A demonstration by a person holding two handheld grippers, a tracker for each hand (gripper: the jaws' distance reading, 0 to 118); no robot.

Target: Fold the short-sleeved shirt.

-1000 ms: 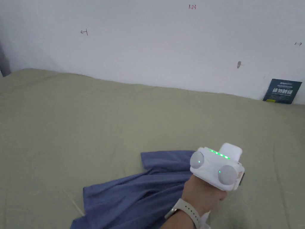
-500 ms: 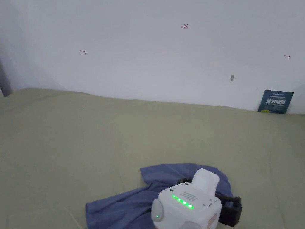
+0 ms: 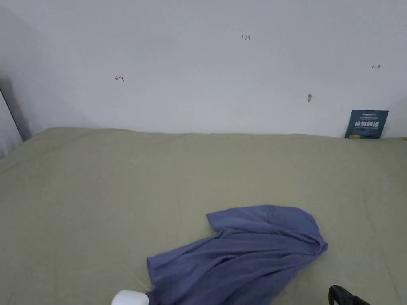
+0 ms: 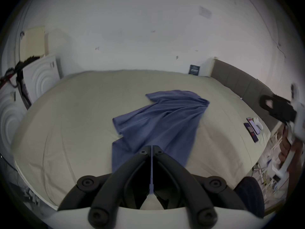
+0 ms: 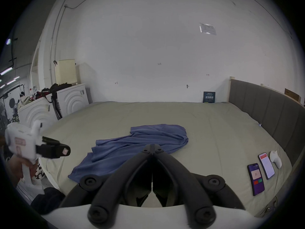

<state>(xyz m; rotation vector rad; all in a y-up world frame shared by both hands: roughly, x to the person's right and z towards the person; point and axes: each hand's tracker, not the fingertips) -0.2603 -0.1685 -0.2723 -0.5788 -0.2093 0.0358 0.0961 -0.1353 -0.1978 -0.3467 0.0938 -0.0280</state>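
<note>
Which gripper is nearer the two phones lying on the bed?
Right. The right gripper hangs above the bed's edge beside the phones; the left gripper is off the far side, beyond the blue shirt.

Left gripper (image 4: 151, 147): fingers pressed together, raised above the near edge of the bed (image 4: 85, 100).
Right gripper (image 5: 152, 147): fingers together too, also above the bed's near edge, apart from the left.

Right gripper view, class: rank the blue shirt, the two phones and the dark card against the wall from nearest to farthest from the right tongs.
1. Crumpled blue fabric shirt: just ahead of the right tongs, mid-bed.
2. Two flat phones: off to the right, near the bed's edge.
3. Dark rectangular card: far back, leaning against the white wall.
</note>
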